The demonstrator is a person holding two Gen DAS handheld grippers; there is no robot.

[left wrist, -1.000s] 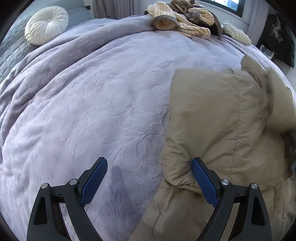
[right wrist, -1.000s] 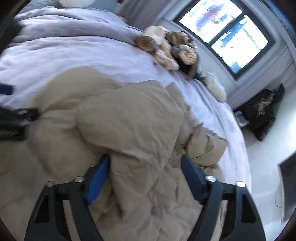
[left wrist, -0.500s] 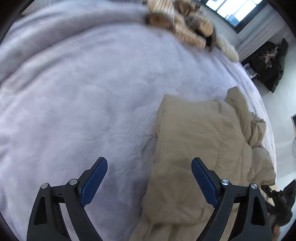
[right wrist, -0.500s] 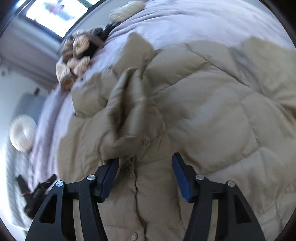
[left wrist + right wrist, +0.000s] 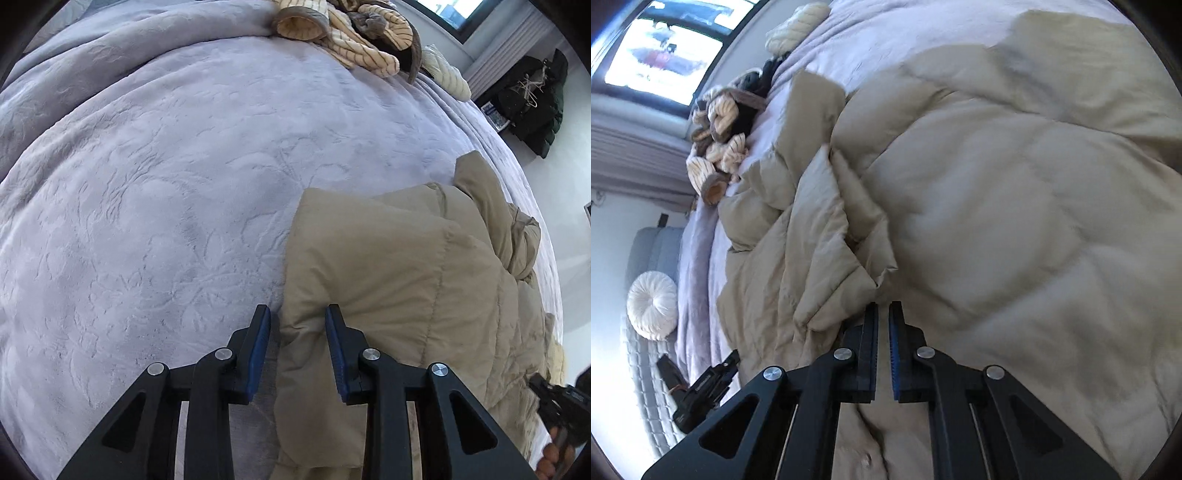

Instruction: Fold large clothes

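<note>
A tan puffer jacket lies on the lilac bedspread, its left side folded over. My left gripper straddles the jacket's left edge. Its jaws are closing, and a thin strip of bedspread still shows between the left pad and the cloth. In the right wrist view the jacket fills most of the frame. My right gripper is shut, with its tips pinching the corner of a loose flap. The other gripper shows small in each view, the right one and the left one.
A pile of striped cream and brown clothes lies at the far side of the bed, with a knitted cushion beside it. A round white cushion rests at the headboard end. Dark garments sit beyond the bed by the wall.
The left jaws narrowed from wide open onto the jacket's left edge. The right gripper swung and rolled over the jacket, opened wider, then shut at the flap's corner.
</note>
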